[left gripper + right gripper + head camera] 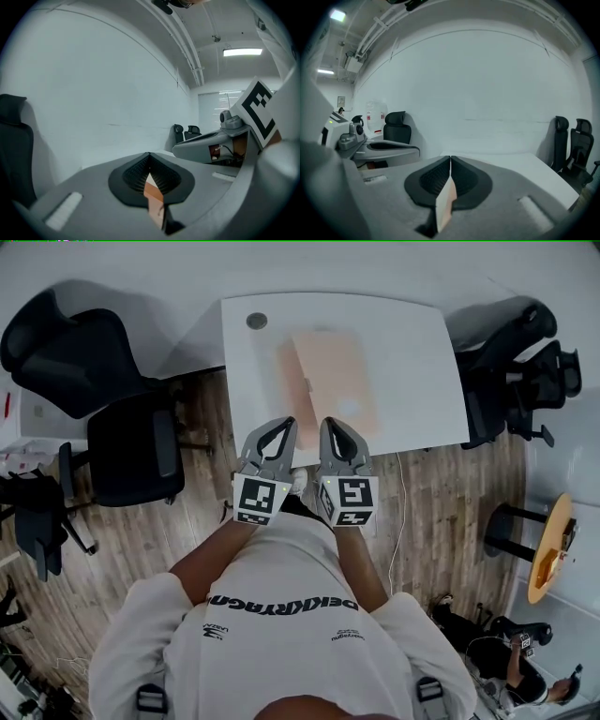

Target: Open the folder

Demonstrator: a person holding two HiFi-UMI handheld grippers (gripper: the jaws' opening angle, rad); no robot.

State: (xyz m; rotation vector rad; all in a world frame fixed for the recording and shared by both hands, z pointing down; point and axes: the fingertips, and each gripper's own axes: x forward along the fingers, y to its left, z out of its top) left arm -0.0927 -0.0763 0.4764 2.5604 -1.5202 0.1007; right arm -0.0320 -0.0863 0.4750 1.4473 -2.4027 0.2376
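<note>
Left gripper [284, 424]: jaws pressed together with nothing between them, at the near edge of the table [412, 362].
Right gripper [332, 424]: jaws also together and empty, just beside the other at its 3 o'clock.
Folder [328, 381]: peach, flat on the white table, at 12 o'clock from both my tips (I cannot tell whether they touch it).
Writing: dark print across my shirt [281, 604], upside down in the head view and not surely readable.
Markers [261, 498]: black-and-white squares, on each cube.
Dark disc [257, 321]: at 10 o'clock of the folder.
</note>
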